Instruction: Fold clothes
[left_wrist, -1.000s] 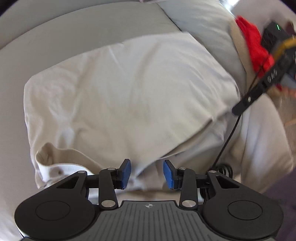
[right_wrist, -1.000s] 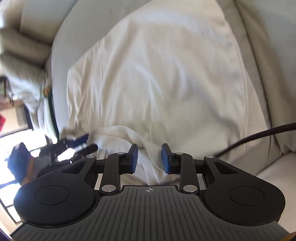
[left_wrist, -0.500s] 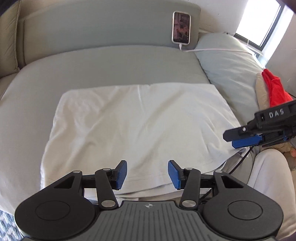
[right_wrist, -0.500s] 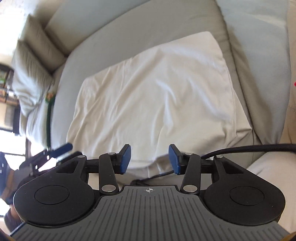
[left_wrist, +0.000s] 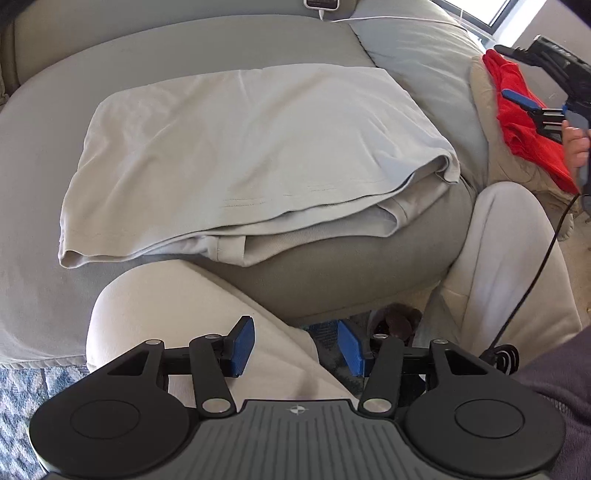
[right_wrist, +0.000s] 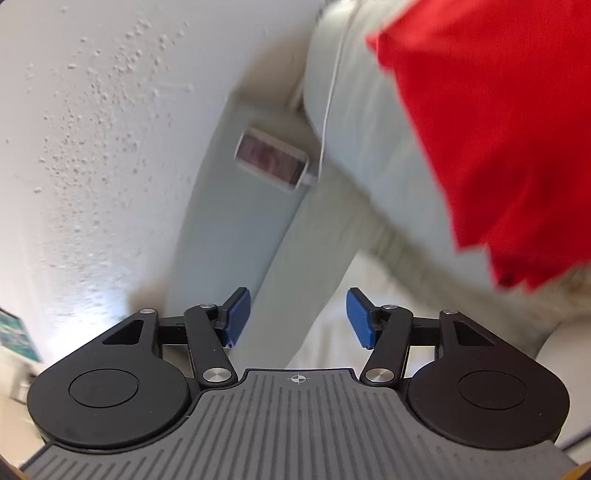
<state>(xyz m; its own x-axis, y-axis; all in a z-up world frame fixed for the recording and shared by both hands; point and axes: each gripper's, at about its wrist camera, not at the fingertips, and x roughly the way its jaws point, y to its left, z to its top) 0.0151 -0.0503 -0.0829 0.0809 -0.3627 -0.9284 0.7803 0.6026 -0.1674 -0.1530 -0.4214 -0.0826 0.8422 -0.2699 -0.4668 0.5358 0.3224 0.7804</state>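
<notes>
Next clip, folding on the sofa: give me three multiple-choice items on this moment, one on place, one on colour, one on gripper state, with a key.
1. Where does the folded pale shirt lie?
A. on the sofa seat
B. on the floor rug
C. over the person's knee

2. What colour is the garment near the right gripper?
A. blue
B. red
C. green

3. How is the left gripper?
A. shut on the shirt
B. shut on nothing
C. open, holding nothing

Key: A, the shirt lies flat on the cushion; B, the cloth is bright red; C, its pads stand apart over the knee.
</notes>
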